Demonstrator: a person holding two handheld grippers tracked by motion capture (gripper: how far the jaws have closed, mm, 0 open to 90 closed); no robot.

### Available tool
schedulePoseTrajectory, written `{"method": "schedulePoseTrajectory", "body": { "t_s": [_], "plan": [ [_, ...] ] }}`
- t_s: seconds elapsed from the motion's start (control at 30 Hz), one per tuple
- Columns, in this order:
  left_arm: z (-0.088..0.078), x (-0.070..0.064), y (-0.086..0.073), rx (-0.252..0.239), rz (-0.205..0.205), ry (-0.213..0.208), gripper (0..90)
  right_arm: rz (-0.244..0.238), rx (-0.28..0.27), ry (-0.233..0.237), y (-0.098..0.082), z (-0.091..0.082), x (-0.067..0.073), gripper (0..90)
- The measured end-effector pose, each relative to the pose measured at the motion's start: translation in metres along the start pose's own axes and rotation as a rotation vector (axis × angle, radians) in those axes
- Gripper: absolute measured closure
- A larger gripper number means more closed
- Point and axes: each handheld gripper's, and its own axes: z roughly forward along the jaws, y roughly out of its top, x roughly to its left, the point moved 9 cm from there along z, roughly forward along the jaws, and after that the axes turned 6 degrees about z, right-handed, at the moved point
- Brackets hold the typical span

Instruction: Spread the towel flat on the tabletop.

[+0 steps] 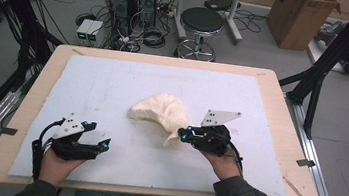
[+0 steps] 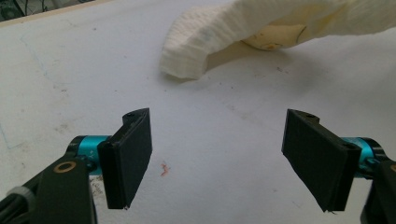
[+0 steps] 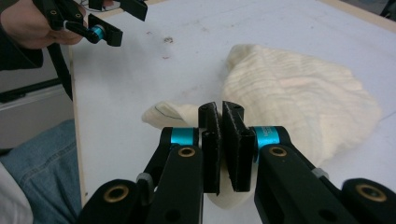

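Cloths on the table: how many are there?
1. The cream cloth lies crumpled near the middle of the white table; the right gripper pinches its near corner.

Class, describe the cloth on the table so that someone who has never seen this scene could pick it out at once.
Start at the wooden table with its pale blue-white mat. Near the mat's middle lies a crumpled cream cloth with a ribbed weave. It is the one soft thing there, and the right gripper is shut on its near corner.
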Motion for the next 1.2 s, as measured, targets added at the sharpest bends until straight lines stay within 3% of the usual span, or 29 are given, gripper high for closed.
{"method": "schedulePoseTrajectory", "body": {
  "t_s": [0.1, 0.13, 0.17, 0.2, 0.23, 0.3, 0.4, 0.47, 0.6, 0.7, 0.8, 0.97, 1.07, 1.2],
  "plan": [
    [0.000, 0.000, 0.000, 0.000, -0.004, 0.001, 24.8, -0.006, 0.017, -0.033, -0.009, -0.008, -0.008, 85.7],
    [0.000, 0.000, 0.000, 0.000, -0.002, 0.000, 24.8, 0.015, 0.050, -0.048, -0.024, -0.011, -0.016, 85.6],
    [0.000, 0.000, 0.000, 0.001, 0.003, -0.001, 24.8, 0.015, 0.050, -0.048, -0.024, -0.011, -0.016, 85.6],
    [0.001, -0.001, 0.000, 0.002, 0.000, -0.001, 24.8, 0.030, 0.097, -0.069, -0.044, -0.010, -0.026, 85.6],
    [0.001, -0.001, 0.000, 0.002, -0.002, -0.002, 24.8, 0.030, 0.097, -0.069, -0.044, -0.010, -0.026, 85.6],
    [0.003, -0.002, -0.001, 0.006, 0.003, -0.004, 24.9, 0.061, 0.143, -0.080, -0.065, -0.008, -0.035, 84.5],
    [0.004, -0.003, -0.001, 0.012, 0.008, -0.008, 24.9, 0.111, 0.168, -0.073, -0.085, -0.005, -0.043, 77.2],
    [0.005, -0.003, -0.001, 0.010, 0.007, -0.008, 24.8, 0.118, 0.146, -0.055, -0.083, -0.007, -0.039, 70.8],
    [0.004, -0.003, -0.001, 0.010, 0.005, -0.007, 24.9, 0.073, 0.083, 0.001, -0.060, -0.012, -0.026, 63.1],
    [0.004, -0.003, -0.001, 0.008, 0.005, -0.007, 24.8, 0.054, 0.066, 0.018, -0.049, -0.009, -0.018, 60.2],
    [0.005, -0.004, -0.001, 0.009, 0.006, -0.010, 24.8, 0.007, 0.109, 0.000, -0.047, 0.007, -0.017, 55.8],
    [0.005, -0.004, 0.000, 0.007, 0.006, -0.015, 24.8, -0.039, 0.173, -0.041, -0.042, 0.047, -0.018, 45.8],
    [0.005, -0.003, 0.000, 0.003, 0.001, -0.013, 24.8, -0.061, 0.213, -0.074, -0.039, 0.066, -0.021, 47.6],
    [0.004, -0.002, -0.001, 0.004, 0.001, -0.014, 24.9, -0.084, 0.266, -0.106, -0.038, 0.080, -0.026, 75.4]
  ]
}}
